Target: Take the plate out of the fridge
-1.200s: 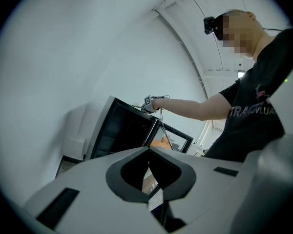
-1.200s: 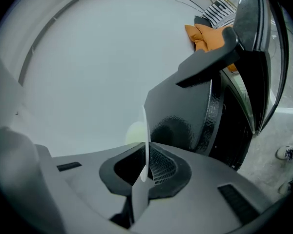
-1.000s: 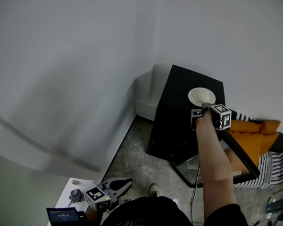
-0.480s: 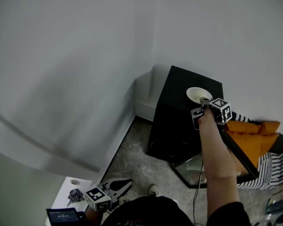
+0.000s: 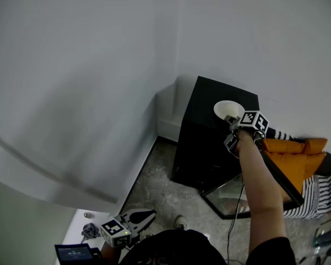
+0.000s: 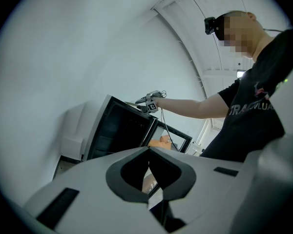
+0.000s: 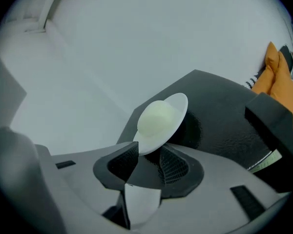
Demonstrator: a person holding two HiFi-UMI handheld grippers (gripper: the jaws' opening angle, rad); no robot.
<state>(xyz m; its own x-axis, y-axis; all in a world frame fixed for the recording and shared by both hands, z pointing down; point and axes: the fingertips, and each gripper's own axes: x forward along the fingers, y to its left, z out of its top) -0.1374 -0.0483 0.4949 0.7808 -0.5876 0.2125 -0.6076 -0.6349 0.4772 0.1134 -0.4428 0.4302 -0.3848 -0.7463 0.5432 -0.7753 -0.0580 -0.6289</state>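
Plate: one, white and round, lying on the fridge's top at its right side; in the right gripper view its near rim reaches in between the jaws
Fridge: one, black and low, with a glossy top, standing by the far corner of the room
Door: one, dark frame with a glass pane, swung open at the fridge's right
Right gripper: at the plate's near rim, over the fridge top; the jaws stand apart and have just been opening, with the rim between them and the pads not clamped on it
Left gripper: low at the near left, well apart from the fridge; jaws together with nothing between them
Grippers: two, each with a marker cube
Walls: plain pale grey, meeting in a corner behind the fridge
Floor: speckled grey stone
Box: one, white, in the corner just left of the fridge
Cushions: two, orange, right of the door, beside a striped cloth
Table: one, white, at the near left, with a small grey thing on it
Arm: one in the head view, bare, stretched from the near edge to the fridge top
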